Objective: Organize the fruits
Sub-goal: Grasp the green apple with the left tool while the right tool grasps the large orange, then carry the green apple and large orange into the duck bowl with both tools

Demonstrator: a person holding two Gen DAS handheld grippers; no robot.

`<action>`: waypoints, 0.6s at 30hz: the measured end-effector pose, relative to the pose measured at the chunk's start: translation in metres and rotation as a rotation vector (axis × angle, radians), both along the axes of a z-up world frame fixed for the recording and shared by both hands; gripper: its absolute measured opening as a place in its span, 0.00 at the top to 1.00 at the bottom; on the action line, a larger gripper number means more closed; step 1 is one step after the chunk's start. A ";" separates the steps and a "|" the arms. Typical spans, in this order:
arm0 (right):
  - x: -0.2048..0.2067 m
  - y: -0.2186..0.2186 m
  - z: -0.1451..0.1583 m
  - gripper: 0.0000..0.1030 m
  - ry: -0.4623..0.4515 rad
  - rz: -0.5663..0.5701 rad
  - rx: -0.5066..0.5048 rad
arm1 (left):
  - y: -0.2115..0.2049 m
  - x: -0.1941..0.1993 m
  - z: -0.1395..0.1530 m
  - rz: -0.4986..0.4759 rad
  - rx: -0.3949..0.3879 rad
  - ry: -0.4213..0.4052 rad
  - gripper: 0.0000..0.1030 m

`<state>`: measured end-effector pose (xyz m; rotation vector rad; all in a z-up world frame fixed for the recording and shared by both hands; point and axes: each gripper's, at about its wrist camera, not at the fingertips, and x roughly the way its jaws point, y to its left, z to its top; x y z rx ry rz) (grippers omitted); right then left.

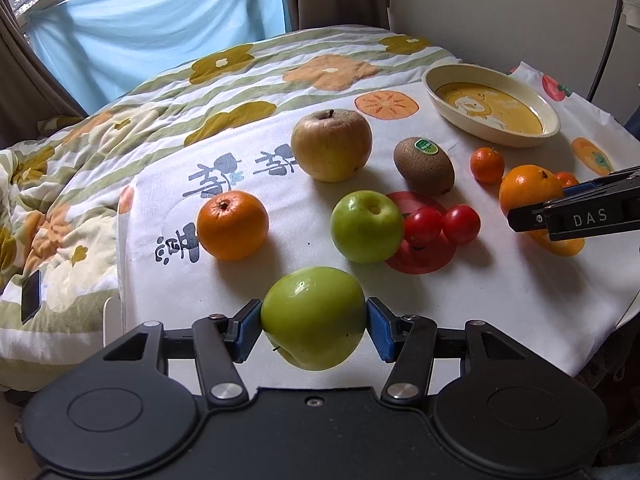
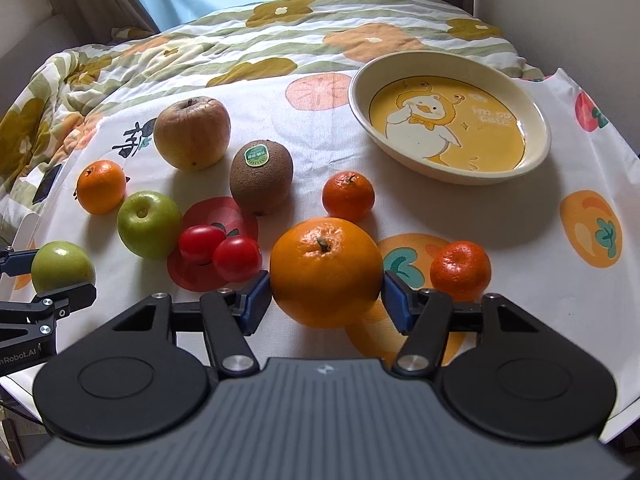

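My left gripper (image 1: pixel 314 326) is shut on a green apple (image 1: pixel 314 316), held just above the white cloth; the apple also shows in the right wrist view (image 2: pixel 62 266). My right gripper (image 2: pixel 325 298) is shut on a large orange (image 2: pixel 325 270), which also shows in the left wrist view (image 1: pixel 530 190). On the cloth lie a second green apple (image 1: pixel 366 226), a yellow-red apple (image 1: pixel 331 145), a kiwi (image 1: pixel 424 165), two cherry tomatoes (image 1: pixel 442 224), an orange (image 1: pixel 233 225) and two small mandarins (image 2: pixel 348 196) (image 2: pixel 460 270). The oval duck dish (image 2: pixel 536 162) is empty.
The fruit cloth (image 1: pixel 460 320) lies over a bed with a flowered quilt (image 1: pixel 120 120). A dark phone (image 1: pixel 31 295) lies on the quilt at the left. A blue curtain (image 1: pixel 160 20) and a wall stand behind the bed.
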<state>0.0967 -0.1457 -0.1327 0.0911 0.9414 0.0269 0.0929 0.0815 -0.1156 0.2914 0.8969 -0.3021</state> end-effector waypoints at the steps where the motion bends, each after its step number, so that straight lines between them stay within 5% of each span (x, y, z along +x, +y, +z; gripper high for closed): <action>1: -0.002 -0.001 0.004 0.28 -0.009 -0.005 0.000 | 0.000 -0.001 0.005 0.000 -0.008 -0.007 0.42; 18: -0.012 -0.077 0.079 0.28 -0.148 -0.005 0.009 | -0.067 -0.007 0.081 0.040 -0.072 -0.131 0.42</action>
